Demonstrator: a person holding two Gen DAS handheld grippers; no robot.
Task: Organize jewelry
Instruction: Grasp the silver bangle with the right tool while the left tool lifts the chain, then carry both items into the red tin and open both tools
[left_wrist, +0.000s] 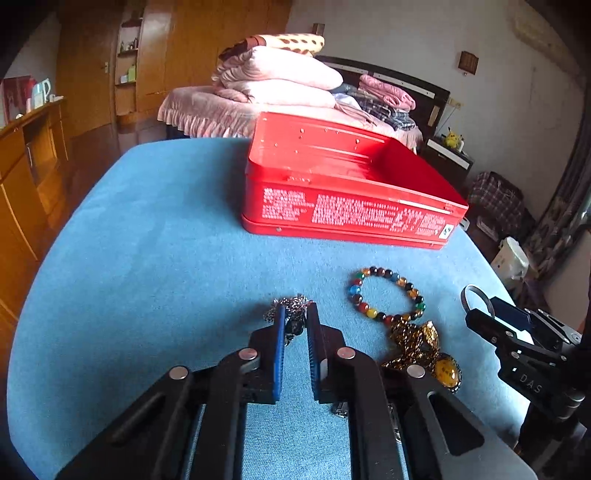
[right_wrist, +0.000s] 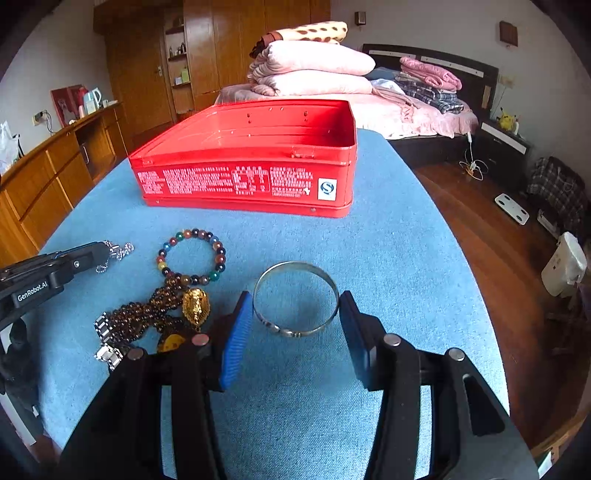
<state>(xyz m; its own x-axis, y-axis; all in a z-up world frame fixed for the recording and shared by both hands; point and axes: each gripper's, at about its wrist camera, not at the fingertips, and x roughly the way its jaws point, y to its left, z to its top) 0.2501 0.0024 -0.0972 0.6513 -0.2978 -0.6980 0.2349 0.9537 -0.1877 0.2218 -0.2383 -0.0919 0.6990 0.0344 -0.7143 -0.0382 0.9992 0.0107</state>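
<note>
An open red tin (left_wrist: 343, 177) stands empty at the far side of the blue table; it also shows in the right wrist view (right_wrist: 255, 162). My left gripper (left_wrist: 295, 314) is shut on a silver chain (left_wrist: 291, 308), also seen from the right wrist (right_wrist: 116, 251). My right gripper (right_wrist: 295, 306) holds a silver bangle (right_wrist: 295, 301) between its pads, both touching its rim; the bangle shows in the left wrist view (left_wrist: 476, 297). A multicoloured bead bracelet (left_wrist: 386, 293) (right_wrist: 192, 256) lies on the table. A brown bead necklace with gold pendant (right_wrist: 162, 314) (left_wrist: 415, 341) lies nearer.
A silver link bracelet (right_wrist: 107, 341) lies at the near left by an amber pendant (left_wrist: 447, 371). The blue table (left_wrist: 147, 258) ends at the right, with wooden floor (right_wrist: 480, 229) below. A bed with folded bedding (right_wrist: 314, 66) stands behind, wooden cabinets (right_wrist: 55, 170) at the left.
</note>
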